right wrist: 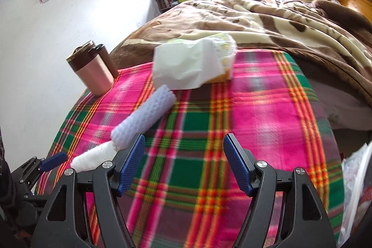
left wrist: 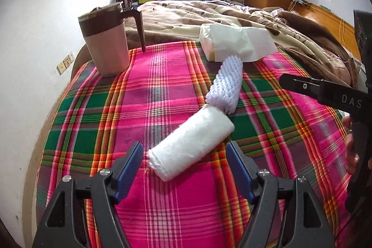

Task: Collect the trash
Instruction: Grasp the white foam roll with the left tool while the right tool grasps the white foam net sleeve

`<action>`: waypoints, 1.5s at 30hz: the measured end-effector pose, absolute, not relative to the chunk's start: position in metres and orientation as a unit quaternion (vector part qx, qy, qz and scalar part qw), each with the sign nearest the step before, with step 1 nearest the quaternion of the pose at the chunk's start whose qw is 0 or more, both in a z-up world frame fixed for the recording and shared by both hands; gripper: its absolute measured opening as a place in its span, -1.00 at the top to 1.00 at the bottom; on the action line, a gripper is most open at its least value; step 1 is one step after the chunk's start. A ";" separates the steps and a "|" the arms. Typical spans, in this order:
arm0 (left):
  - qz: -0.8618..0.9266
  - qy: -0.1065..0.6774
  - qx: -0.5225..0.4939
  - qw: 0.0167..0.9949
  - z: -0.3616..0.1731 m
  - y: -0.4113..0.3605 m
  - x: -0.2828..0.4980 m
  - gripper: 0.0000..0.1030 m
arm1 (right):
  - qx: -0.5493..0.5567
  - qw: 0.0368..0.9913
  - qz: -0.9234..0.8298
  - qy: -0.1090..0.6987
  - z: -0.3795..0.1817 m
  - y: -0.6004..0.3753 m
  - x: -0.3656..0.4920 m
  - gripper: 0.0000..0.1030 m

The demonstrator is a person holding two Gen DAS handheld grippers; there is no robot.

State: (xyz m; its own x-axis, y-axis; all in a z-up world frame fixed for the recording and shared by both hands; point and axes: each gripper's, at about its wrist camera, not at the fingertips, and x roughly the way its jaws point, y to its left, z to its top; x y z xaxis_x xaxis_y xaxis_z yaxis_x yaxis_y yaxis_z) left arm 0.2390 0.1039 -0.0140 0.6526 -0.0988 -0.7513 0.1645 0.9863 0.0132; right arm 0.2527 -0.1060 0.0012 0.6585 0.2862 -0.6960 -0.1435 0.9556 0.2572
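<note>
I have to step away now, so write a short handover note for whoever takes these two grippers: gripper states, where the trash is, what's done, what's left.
Left gripper: open, empty, hovering just short of the white roll on the plaid cloth.
Right gripper: open, empty, over bare cloth beside the foam net sleeve.
Trash: roll and sleeve lie end to end mid-table; tissue pack with loose tissue sits at the far edge by the blanket.
The mug stands upright in the far left corner.
Done: nothing picked up yet.
Left: grasp roll, sleeve, probably the loose tissue. A clear plastic bag shows at the right edge.
</note>
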 end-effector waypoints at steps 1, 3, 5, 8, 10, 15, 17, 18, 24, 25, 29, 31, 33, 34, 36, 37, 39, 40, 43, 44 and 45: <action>-0.079 0.409 0.037 0.908 -0.014 0.105 0.240 -0.47 | 0.090 0.905 0.123 0.397 0.000 -0.101 0.257 -0.39; -0.090 0.409 0.035 0.907 -0.015 0.106 0.243 -0.52 | 0.090 0.904 0.123 0.401 -0.002 -0.096 0.263 -0.39; -0.093 0.412 0.042 0.906 -0.016 0.106 0.247 -0.53 | 0.092 0.903 0.124 0.402 -0.003 -0.091 0.269 -0.39; -0.090 0.417 0.048 0.903 -0.019 0.107 0.252 -0.54 | 0.089 0.901 0.122 0.406 -0.005 -0.085 0.278 -0.39; -0.089 0.419 0.048 0.902 -0.022 0.109 0.254 -0.56 | 0.093 0.899 0.122 0.411 -0.007 -0.082 0.285 -0.39; -0.094 0.433 0.045 0.895 -0.030 0.111 0.258 -0.56 | 0.088 0.893 0.129 0.422 -0.015 -0.069 0.297 -0.39; -0.098 0.436 0.044 0.893 -0.031 0.110 0.259 -0.56 | 0.086 0.888 0.132 0.431 -0.019 -0.065 0.303 -0.39; -0.098 0.438 0.044 0.893 -0.032 0.110 0.260 -0.56 | 0.090 0.885 0.133 0.437 -0.022 -0.064 0.306 -0.39; -0.105 0.443 0.040 0.889 -0.037 0.108 0.267 -0.61 | 0.103 0.877 0.138 0.449 -0.029 -0.063 0.311 -0.39; -0.105 0.445 0.037 0.888 -0.039 0.109 0.268 -0.62 | 0.101 0.877 0.136 0.449 -0.028 -0.062 0.312 -0.39; -0.101 0.444 0.049 0.889 -0.040 0.106 0.268 -0.62 | 0.105 0.876 0.136 0.450 -0.028 -0.062 0.313 -0.29; -0.101 0.444 0.045 0.889 -0.040 0.106 0.268 -0.59 | 0.110 0.875 0.139 0.450 -0.029 -0.063 0.313 -0.06; -0.103 0.444 0.041 0.889 -0.039 0.107 0.267 -0.46 | 0.117 0.872 0.149 0.452 -0.029 -0.062 0.312 0.24; -0.105 0.444 0.040 0.889 -0.039 0.107 0.267 -0.39 | 0.111 0.874 0.149 0.449 -0.028 -0.061 0.309 0.27; -0.108 0.446 0.042 0.888 -0.039 0.105 0.267 -0.32 | 0.099 0.879 0.149 0.443 -0.026 -0.058 0.306 0.36; -0.109 0.446 0.042 0.887 -0.038 0.104 0.267 -0.27 | 0.098 0.880 0.149 0.441 -0.026 -0.058 0.305 0.40; -0.111 0.449 0.038 0.886 -0.037 0.104 0.266 -0.18 | 0.102 0.879 0.151 0.440 -0.025 -0.060 0.303 0.45; -0.112 0.450 0.035 0.885 -0.037 0.104 0.266 -0.11 | 0.102 0.880 0.151 0.439 -0.024 -0.061 0.302 0.46; -0.111 0.451 0.028 0.885 -0.035 0.106 0.265 0.08 | 0.102 0.881 0.154 0.436 -0.022 -0.064 0.299 0.51; -0.112 0.451 0.025 0.885 -0.035 0.106 0.265 0.13 | 0.103 0.881 0.155 0.435 -0.021 -0.066 0.297 0.54; -0.112 0.452 0.023 0.885 -0.035 0.105 0.264 0.18 | 0.104 0.881 0.156 0.434 -0.021 -0.068 0.297 0.55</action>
